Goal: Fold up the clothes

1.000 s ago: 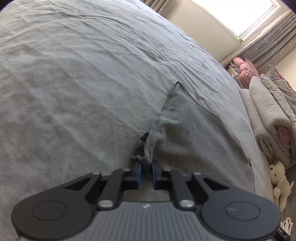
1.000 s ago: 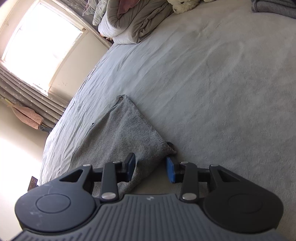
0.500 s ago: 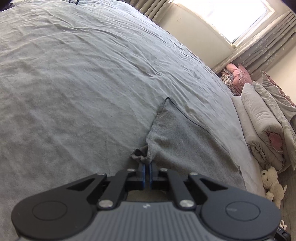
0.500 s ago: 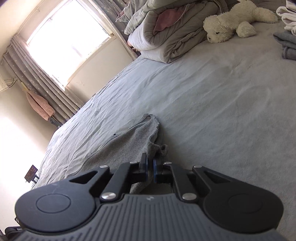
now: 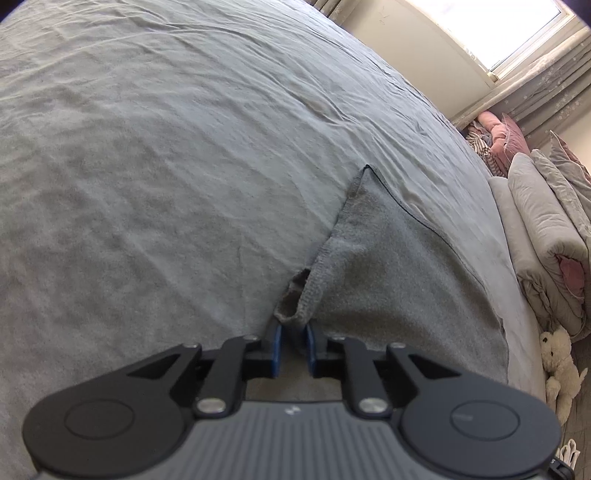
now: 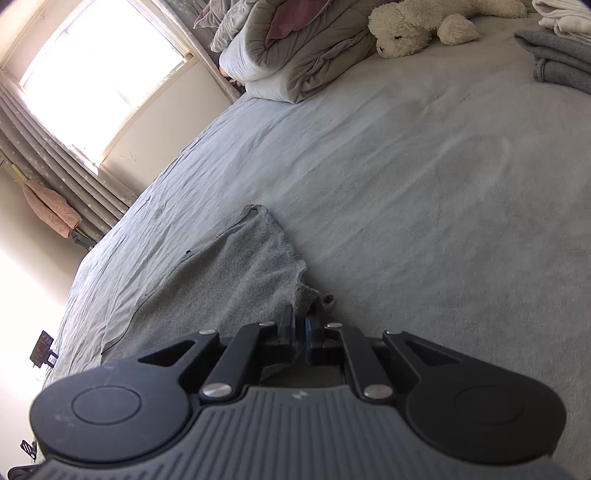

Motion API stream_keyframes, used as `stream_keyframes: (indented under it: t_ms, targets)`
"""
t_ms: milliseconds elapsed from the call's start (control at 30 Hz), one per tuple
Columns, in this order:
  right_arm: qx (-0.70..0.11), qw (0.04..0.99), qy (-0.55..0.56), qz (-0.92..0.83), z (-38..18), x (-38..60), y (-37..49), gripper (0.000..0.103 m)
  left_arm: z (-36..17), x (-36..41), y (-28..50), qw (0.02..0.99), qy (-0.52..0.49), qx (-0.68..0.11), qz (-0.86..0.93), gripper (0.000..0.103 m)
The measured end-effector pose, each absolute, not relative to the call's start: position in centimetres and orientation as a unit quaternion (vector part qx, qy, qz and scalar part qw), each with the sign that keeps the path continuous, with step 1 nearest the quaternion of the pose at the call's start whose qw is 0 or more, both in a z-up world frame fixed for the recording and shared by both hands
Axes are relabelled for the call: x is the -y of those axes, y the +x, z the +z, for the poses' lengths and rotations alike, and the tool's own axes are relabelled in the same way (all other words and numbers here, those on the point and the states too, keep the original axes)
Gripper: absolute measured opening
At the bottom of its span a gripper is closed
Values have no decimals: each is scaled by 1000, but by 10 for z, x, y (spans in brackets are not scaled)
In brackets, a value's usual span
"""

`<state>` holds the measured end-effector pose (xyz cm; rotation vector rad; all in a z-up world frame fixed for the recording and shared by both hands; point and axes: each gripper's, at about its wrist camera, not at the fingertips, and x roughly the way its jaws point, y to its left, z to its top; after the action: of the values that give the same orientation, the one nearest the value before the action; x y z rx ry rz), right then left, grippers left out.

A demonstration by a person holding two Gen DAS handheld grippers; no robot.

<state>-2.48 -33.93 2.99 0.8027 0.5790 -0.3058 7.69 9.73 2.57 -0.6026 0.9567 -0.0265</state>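
We see a grey towel (image 5: 399,280) lying on the bed (image 5: 166,166). Our right gripper (image 6: 300,334) pinches one corner; our left gripper (image 5: 292,341) is opening, its corner seemingly still between the pads.

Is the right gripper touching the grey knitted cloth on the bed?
Touching. In the right wrist view, the right gripper has its blue pads pinched shut on a bunched corner of the grey knitted cloth.

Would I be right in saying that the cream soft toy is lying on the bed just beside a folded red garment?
Not quite: in the right wrist view the soft toy lies on the bed beside a folded grey garment, not a red one.
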Motion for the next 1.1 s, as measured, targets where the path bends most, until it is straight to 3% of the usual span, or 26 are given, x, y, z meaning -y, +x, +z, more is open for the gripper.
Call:
stream_keyframes:
  t_ms: [133, 467, 733, 967, 1100]
  targets:
    - [-268, 877, 371, -147, 33, 336, -28, 7, 30, -106, 77, 839, -299, -454, 1, 30]
    - [-260, 902, 278, -203, 42, 305, -10, 7, 26, -154, 79, 789, -388, -475, 25, 30]
    - [-164, 984, -35, -62, 107, 151, 37, 7, 20, -195, 85, 738, -468, -485, 22, 32]
    - [-220, 937, -249, 105, 36, 23, 38, 6, 18, -207, 83, 724, -493, -482, 28, 32]
    - [-216, 932, -270, 112, 16, 17, 30, 6, 19, -212, 81, 723, -497, -480, 32, 32]
